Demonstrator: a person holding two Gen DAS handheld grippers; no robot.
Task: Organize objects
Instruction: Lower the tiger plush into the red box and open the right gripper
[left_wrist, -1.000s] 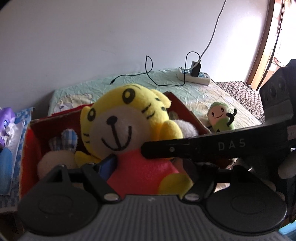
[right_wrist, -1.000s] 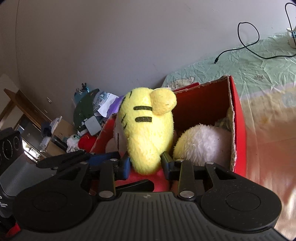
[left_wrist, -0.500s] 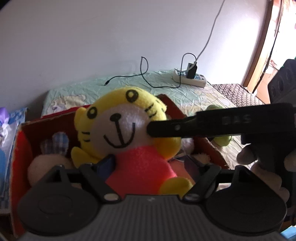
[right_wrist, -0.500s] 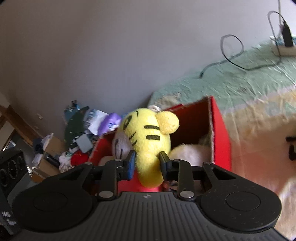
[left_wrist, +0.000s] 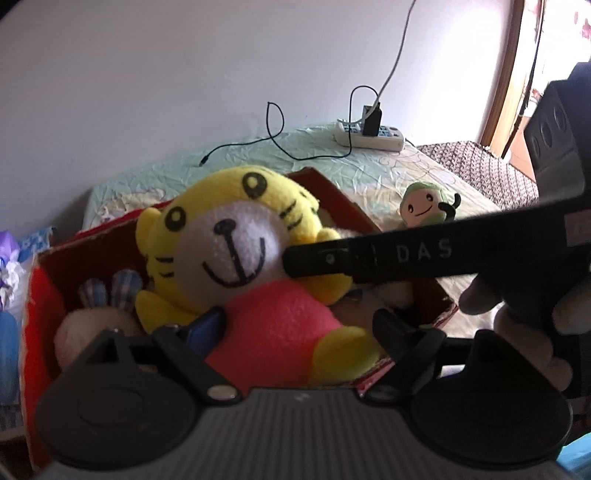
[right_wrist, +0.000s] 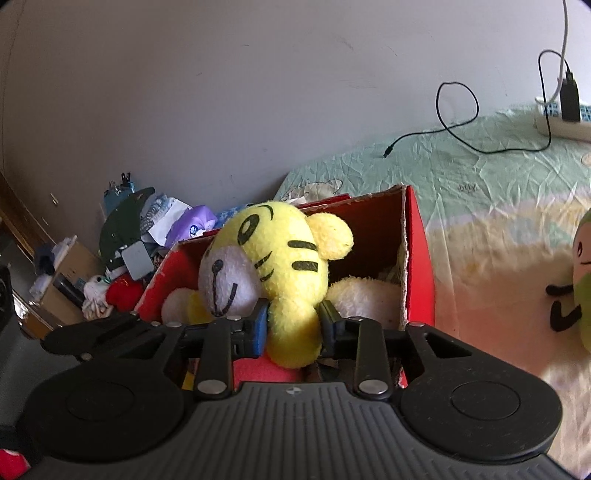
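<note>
A yellow tiger plush in a red shirt sits upright in the red cardboard box. My left gripper straddles its body; the jaws are opening, and the right pad stands clear of the plush. My right gripper pinches the tiger plush just below the head, its jaws easing slightly apart with the pads still on the fur. In the left wrist view one black finger of the right gripper lies against the tiger's cheek, held by a hand.
The red box also holds a white fluffy plush and a beige plush with checked ears. A small green plush lies on the bed beside it. A power strip with cables is by the wall; clutter lies left.
The left jaws have spread wider around the tiger's body. The right gripper tightened below the tiger's head, and the head now shows its face to the right wrist camera.
</note>
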